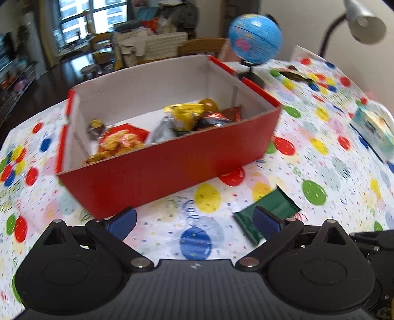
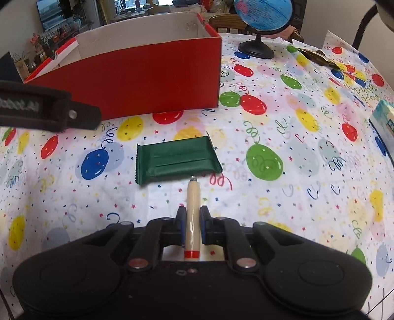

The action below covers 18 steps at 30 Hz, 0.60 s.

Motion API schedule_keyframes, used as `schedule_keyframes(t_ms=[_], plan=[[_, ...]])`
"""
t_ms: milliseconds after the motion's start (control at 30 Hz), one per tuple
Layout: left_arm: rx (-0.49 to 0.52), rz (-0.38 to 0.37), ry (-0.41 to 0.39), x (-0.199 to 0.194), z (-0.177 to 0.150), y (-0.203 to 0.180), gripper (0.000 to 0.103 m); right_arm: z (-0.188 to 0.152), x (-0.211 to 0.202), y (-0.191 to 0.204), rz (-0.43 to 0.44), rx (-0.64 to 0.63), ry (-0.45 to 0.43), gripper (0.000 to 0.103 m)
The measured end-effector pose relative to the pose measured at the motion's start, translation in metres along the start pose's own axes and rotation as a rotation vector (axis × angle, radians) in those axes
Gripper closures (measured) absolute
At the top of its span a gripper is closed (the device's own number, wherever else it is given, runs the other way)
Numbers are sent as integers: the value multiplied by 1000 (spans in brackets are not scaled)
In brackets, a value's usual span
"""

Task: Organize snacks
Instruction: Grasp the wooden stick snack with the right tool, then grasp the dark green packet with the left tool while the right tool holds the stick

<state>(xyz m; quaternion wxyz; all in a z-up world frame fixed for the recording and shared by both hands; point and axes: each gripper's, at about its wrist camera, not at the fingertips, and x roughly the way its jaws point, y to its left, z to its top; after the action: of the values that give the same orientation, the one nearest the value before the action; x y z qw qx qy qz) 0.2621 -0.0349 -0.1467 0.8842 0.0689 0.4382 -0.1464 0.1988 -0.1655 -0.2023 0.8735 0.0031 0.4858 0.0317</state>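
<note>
A red cardboard box (image 1: 172,169) stands on the balloon tablecloth and holds several snack packets, among them a yellow one (image 1: 187,114). It also shows in the right wrist view (image 2: 138,78). A dark green wrapped bar (image 1: 270,209) (image 2: 176,160) lies flat in front of the box. My left gripper (image 1: 194,219) is open and empty, its right finger over the bar's edge. My right gripper (image 2: 192,221) is shut on a cream sausage stick (image 2: 192,211) with a red band, its tip just short of the green bar.
A blue globe (image 1: 254,39) (image 2: 263,14) on a black stand sits behind the box. A dark snack wrapper (image 2: 317,57) lies at the far right. A pale blue box (image 1: 374,130) is at the right edge. A desk lamp (image 1: 364,22) hangs above.
</note>
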Motion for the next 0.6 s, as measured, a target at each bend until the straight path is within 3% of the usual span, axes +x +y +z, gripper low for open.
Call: schedule_keyframes(t_ms=[333, 600], plan=[[257, -106, 41, 33, 11, -53, 6, -5, -21, -45, -18, 138, -51, 94], [355, -266, 167, 67, 22, -79, 6, -11, -26, -69, -31, 215, -63, 94]])
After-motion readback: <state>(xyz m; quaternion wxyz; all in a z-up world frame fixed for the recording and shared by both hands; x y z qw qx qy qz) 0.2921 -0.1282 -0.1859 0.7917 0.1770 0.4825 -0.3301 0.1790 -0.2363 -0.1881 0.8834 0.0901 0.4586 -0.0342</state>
